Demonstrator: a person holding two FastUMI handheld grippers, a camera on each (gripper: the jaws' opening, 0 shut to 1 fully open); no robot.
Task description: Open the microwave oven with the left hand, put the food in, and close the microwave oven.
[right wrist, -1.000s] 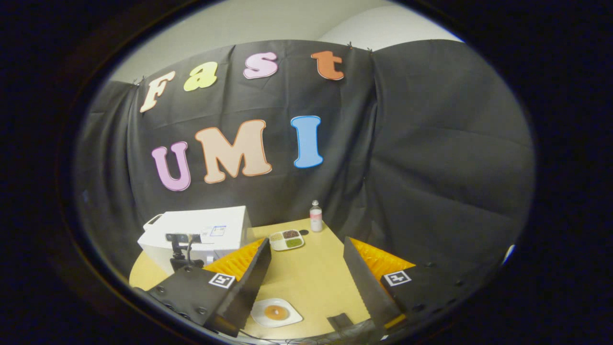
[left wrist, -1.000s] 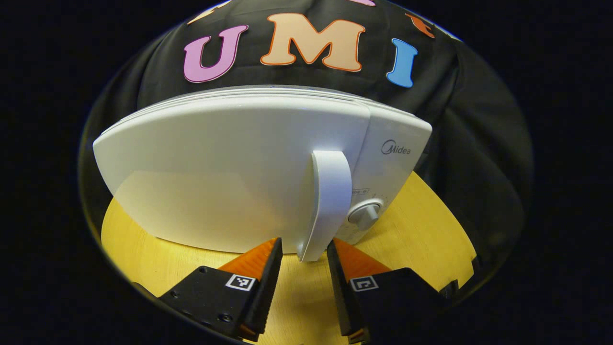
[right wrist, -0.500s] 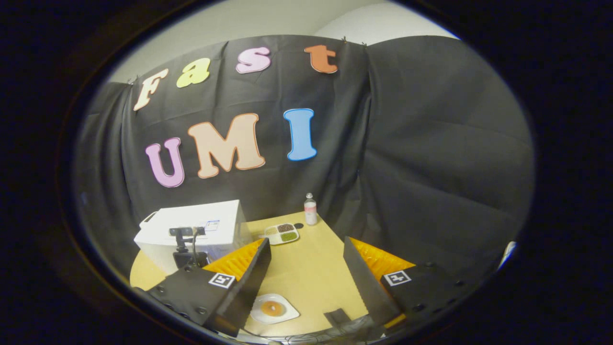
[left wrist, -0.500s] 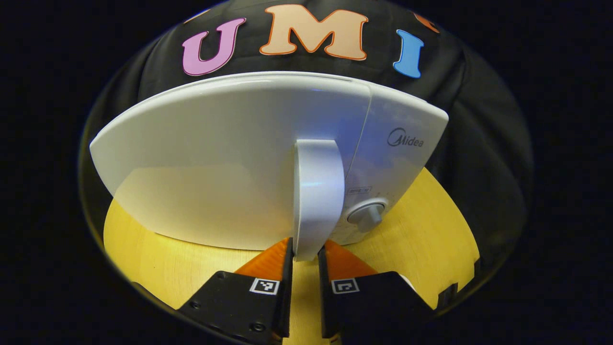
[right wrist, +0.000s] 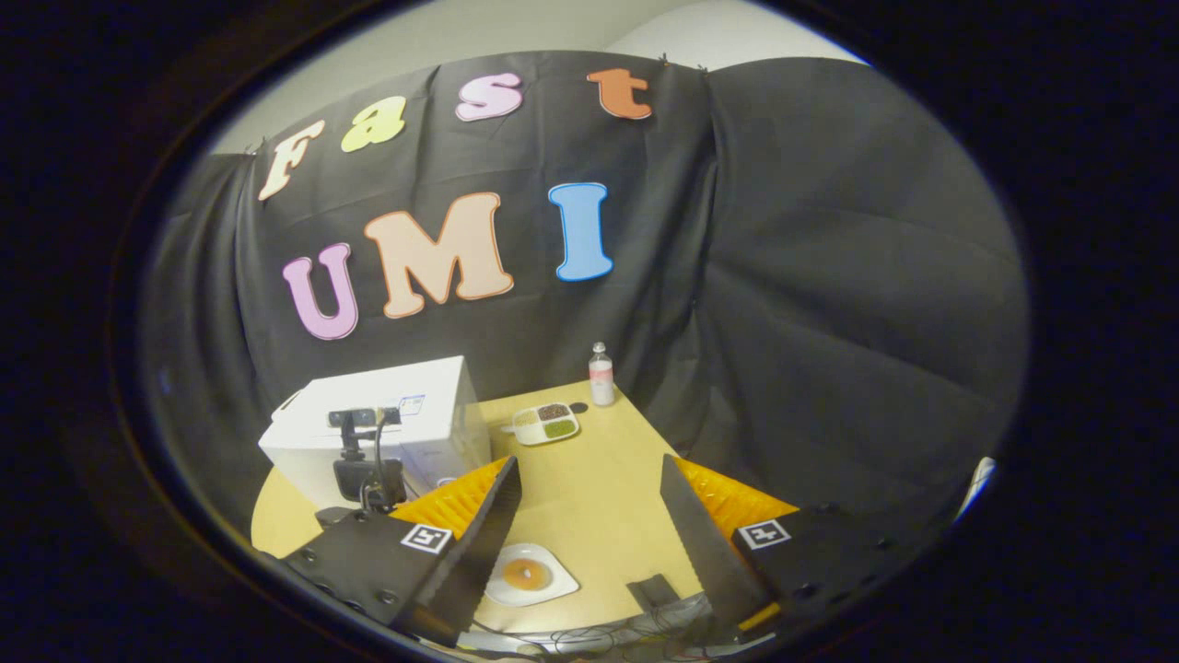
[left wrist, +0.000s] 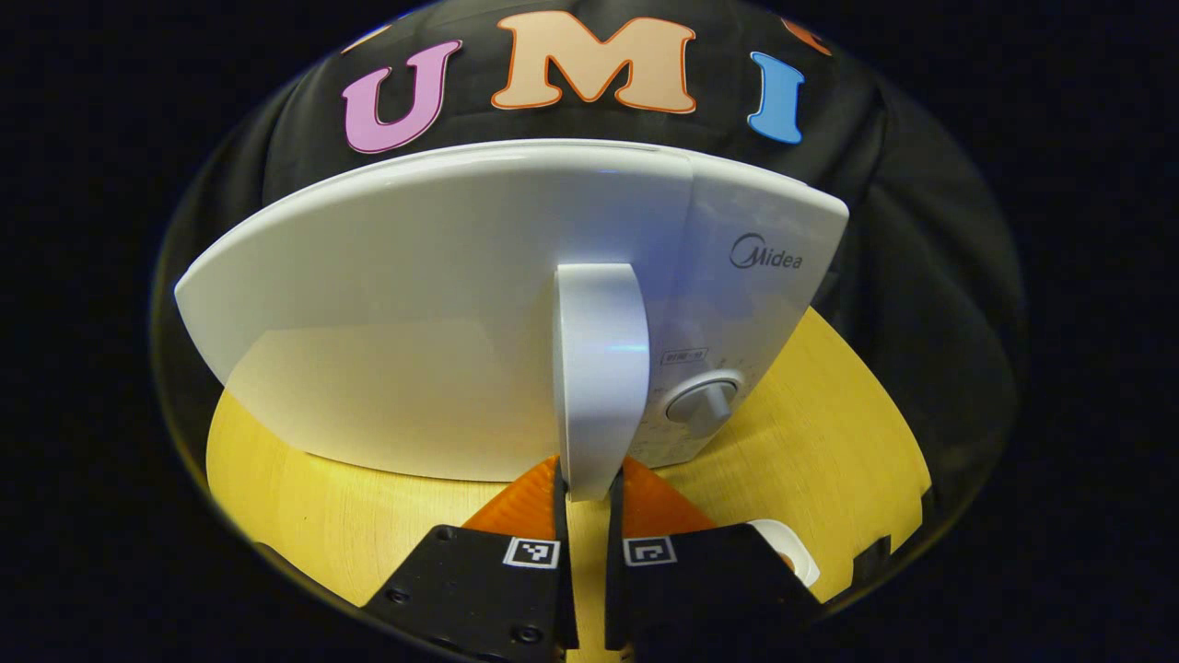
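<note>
The microwave (left wrist: 442,313) sits on the table (left wrist: 829,414), door shut; the left gripper (left wrist: 584,493), spread a second ago, now clenches the handle (left wrist: 594,368) (ready to pull). The right gripper (right wrist: 589,516) hangs released above the plate of food (right wrist: 530,577).

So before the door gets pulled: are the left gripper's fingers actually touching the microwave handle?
Touching. The left gripper view shows the left gripper closed on the lower end of the handle, a finger pressed against each side, no gap visible.
</note>
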